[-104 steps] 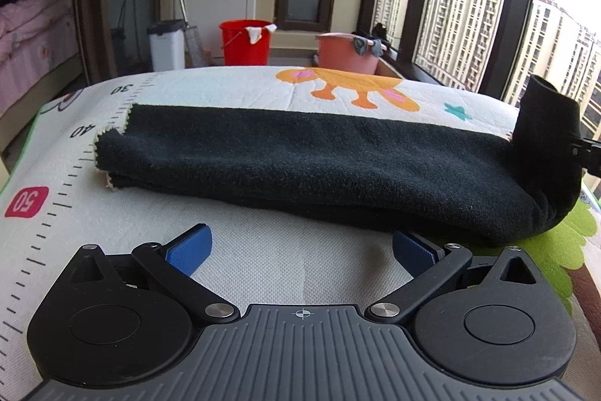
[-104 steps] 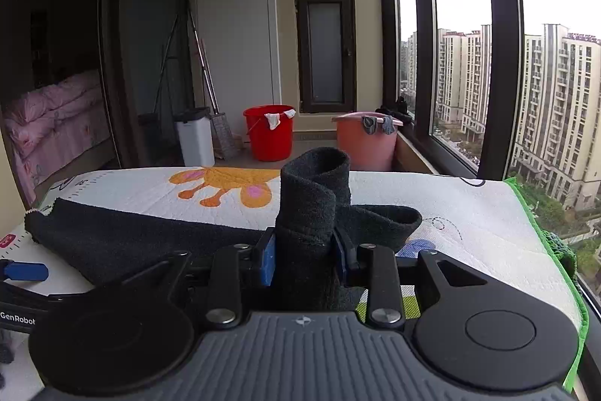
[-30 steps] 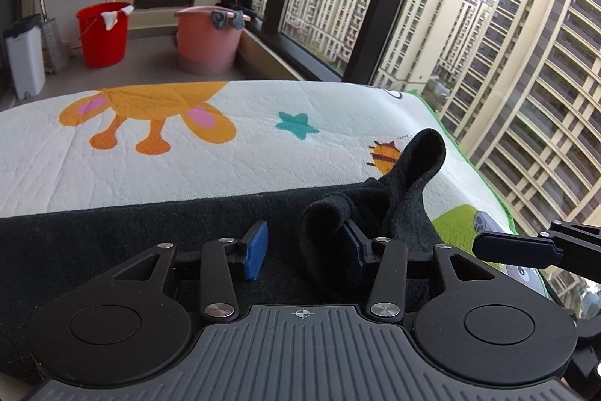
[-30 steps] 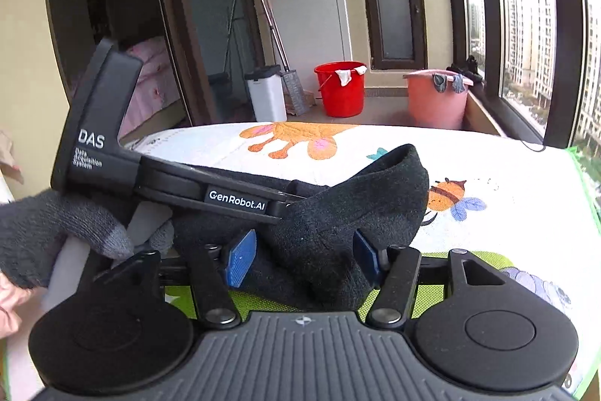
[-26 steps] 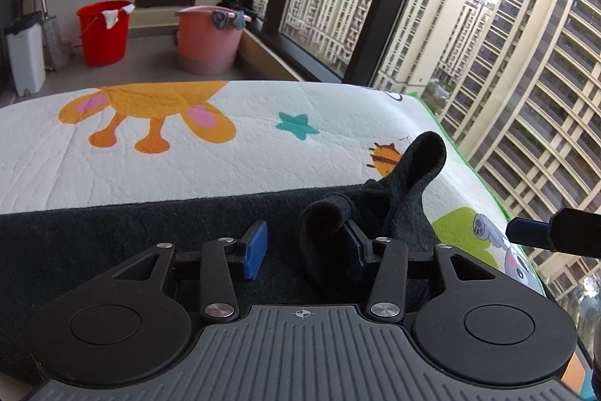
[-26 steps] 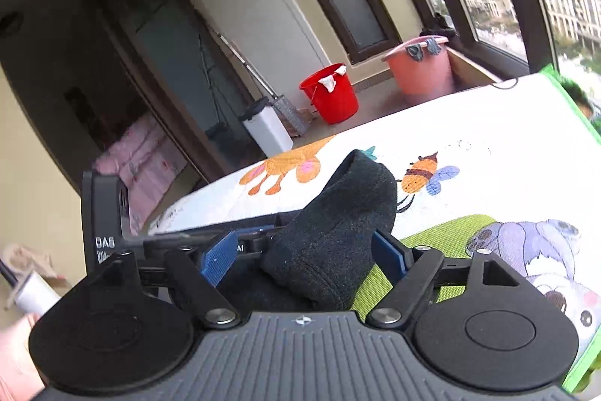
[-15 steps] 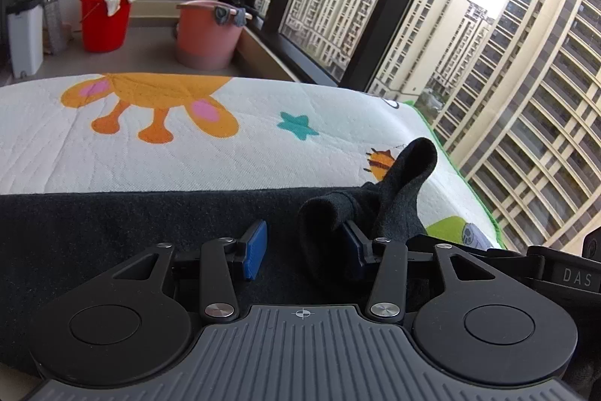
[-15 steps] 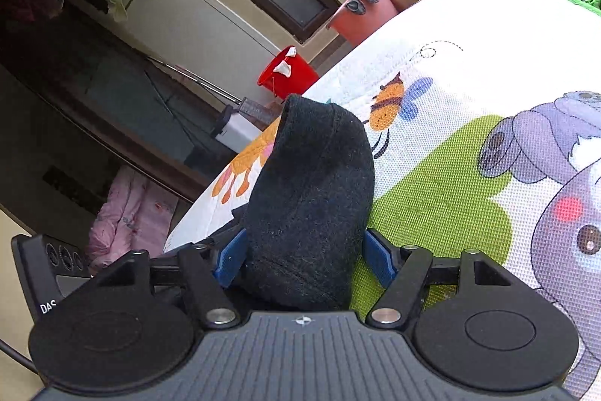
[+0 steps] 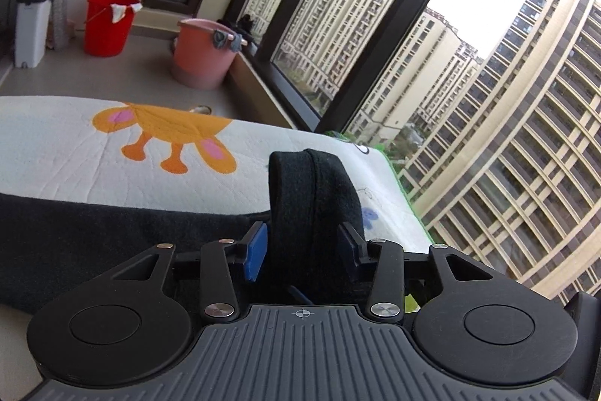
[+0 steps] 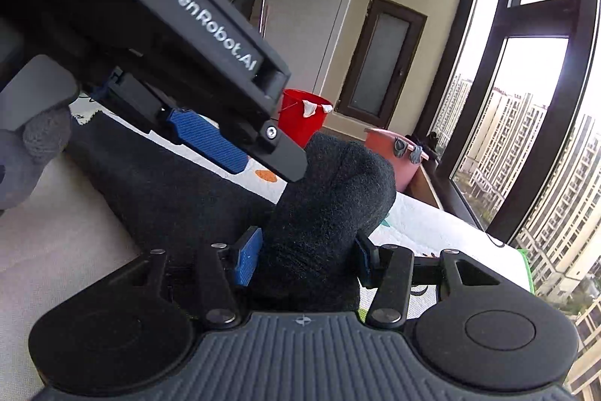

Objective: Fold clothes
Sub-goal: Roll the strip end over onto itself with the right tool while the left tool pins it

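gripping a raised fold of a black fleece garment point(image 9: 311, 209), the left gripper point(image 9: 303, 245) has its blue pads point(image 9: 256, 250) on either side of the bundle, which stands upright between them as a doubled loop; its jaws have just been closing a little and they look clamped on the cloth. the rest of the garment stretches away to the left as a long dark band lying flat on a white play mat point(image 9: 60, 141) printed with an orange cartoon animal point(image 9: 169, 138). in the right wrist view, the right gripper point(image 10: 302, 256) holds another bunched end of the same garment point(image 10: 323, 213), the thick roll filling the gap between its pads point(image 10: 246, 260); its jaws have just been closing and the cloth is squeezed between them. the left gripper point(image 10: 240, 153) crosses the upper left of this view, very close, with white lettering on its black body and one blue pad showing, its tip touching the top of the same bunch of cloth. a gloved grey hand point(image 10: 22, 156) shows at the left edge of that view. beyond the mat, a red bucket point(image 9: 107, 25) with a white rag on its rim and a pink bucket point(image 9: 203, 53) stand on the floor near a tall dark-framed window point(image 9: 375, 44), with a white bin point(image 9: 32, 27) further left. pale high-rise blocks fill the view outside the glass.
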